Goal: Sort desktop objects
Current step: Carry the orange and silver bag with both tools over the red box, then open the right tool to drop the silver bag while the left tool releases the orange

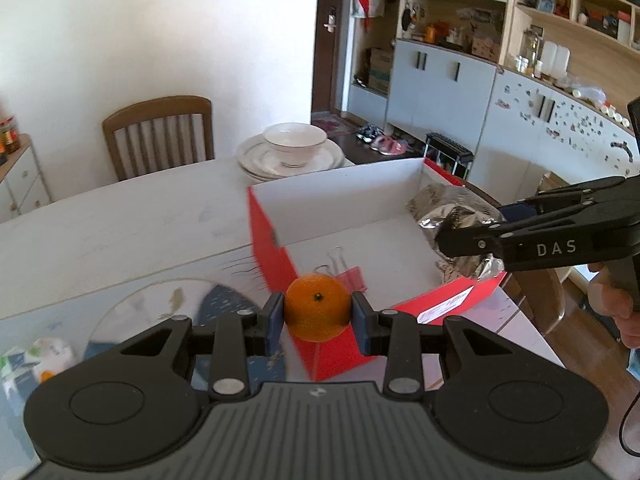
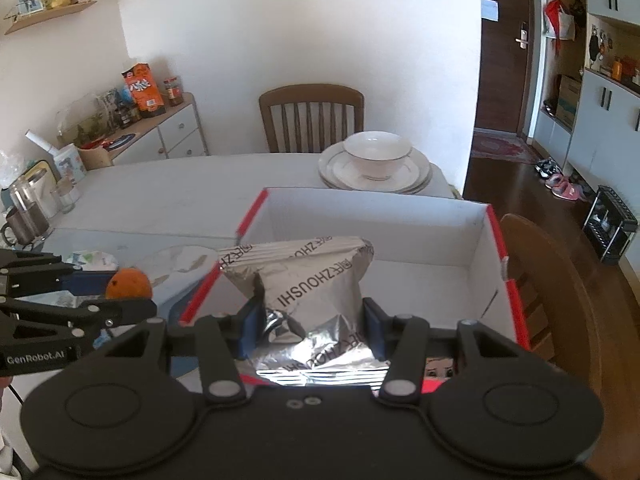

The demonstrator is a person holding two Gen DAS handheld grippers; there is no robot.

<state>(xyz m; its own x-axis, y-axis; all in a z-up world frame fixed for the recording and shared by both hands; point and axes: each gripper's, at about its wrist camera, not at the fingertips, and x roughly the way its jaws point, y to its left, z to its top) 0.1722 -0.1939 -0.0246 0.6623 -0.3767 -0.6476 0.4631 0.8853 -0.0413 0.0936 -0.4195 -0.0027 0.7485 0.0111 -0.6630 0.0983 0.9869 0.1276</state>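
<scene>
Up front in the left wrist view, the left gripper [image 1: 318, 318] pinches one orange [image 1: 317, 307] over the corner of the one red box [image 1: 280, 256], where one pink clip [image 1: 351, 276] lies; released early, the orange could roll off outside. In the right wrist view, the right gripper [image 2: 310, 326] squeezes one foil bag [image 2: 308, 280] above the box; it could snag the rim.

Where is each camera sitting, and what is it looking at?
Left wrist view: sits on the left tongs, looking along them at the orange they grip, above the red box; the right tongs and a hand show.
Right wrist view: sits on the right tongs, looking at the silver snack bag they grip over the box; the left tongs show.
Both share the box, orange, bag, bowl on plates and chair.
</scene>
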